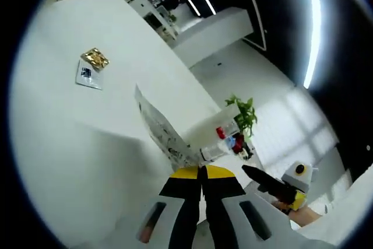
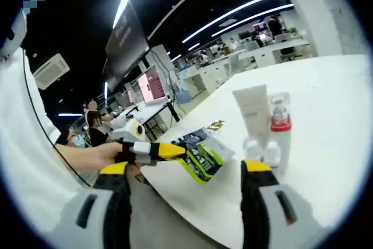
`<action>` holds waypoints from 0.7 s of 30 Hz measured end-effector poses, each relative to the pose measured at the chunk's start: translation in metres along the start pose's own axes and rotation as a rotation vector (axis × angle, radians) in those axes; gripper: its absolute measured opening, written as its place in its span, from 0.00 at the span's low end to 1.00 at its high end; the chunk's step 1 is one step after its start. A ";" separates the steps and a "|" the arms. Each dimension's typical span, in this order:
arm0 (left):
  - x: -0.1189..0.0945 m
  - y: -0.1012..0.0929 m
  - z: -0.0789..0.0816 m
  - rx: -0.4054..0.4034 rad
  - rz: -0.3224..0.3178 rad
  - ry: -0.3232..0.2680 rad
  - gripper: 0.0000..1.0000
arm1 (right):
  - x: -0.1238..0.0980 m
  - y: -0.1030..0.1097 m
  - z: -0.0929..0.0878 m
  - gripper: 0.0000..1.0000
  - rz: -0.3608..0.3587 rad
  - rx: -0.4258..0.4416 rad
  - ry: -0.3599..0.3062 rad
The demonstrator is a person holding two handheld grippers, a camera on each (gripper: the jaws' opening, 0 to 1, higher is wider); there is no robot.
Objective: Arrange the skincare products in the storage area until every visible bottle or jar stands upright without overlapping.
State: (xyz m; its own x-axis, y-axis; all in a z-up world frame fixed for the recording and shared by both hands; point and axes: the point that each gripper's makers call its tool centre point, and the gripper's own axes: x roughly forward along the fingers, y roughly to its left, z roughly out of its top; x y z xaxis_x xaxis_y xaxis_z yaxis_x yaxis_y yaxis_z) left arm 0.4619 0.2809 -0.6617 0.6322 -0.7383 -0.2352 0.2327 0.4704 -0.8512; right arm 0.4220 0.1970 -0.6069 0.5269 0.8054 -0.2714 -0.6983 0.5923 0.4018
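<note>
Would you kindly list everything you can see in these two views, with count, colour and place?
Tube: one, cream-white, standing upright on the white table, left of the bottle.
Bottle: one, clear with a red collar, upright beside the tube.
Small bottles: two, clear with white caps, in front of the tube and bottle.
Sachet: one, green, black and white, at the table edge, held by the left hand-held gripper.
Gold packet: one, on a white card, far side of the table.
Plant: one, green, beyond the table.
Left hand-held gripper: yellow and black, shut on the sachet.
Right hand-held gripper: yellow and black, open, near the bottles.
</note>
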 end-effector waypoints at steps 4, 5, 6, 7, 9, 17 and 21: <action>0.007 0.007 -0.006 -0.004 0.008 0.019 0.00 | -0.002 -0.009 -0.002 0.81 -0.022 0.005 0.010; 0.008 0.009 -0.007 -0.003 0.009 0.021 0.00 | -0.003 -0.011 -0.003 0.82 -0.029 0.005 0.013; 0.009 0.011 -0.008 -0.012 0.010 0.024 0.00 | -0.004 -0.015 -0.003 0.82 -0.041 0.006 0.017; 0.010 0.013 -0.009 -0.019 0.014 0.026 0.00 | -0.004 -0.018 -0.003 0.83 -0.051 0.007 0.019; 0.012 0.017 -0.012 -0.027 0.018 0.032 0.00 | -0.006 -0.023 -0.003 0.84 -0.066 0.006 0.017; 0.021 0.038 -0.025 -0.047 0.091 0.079 0.00 | -0.014 -0.046 -0.006 0.84 -0.125 0.025 0.026; 0.024 0.047 -0.030 -0.055 0.129 0.095 0.00 | -0.017 -0.056 -0.006 0.85 -0.152 0.023 0.025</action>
State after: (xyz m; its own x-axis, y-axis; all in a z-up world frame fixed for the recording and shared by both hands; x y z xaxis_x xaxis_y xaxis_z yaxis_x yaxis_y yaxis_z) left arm 0.4657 0.2709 -0.7218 0.5809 -0.7172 -0.3849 0.1119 0.5388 -0.8350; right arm 0.4490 0.1505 -0.6298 0.6132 0.7071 -0.3522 -0.6001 0.7069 0.3744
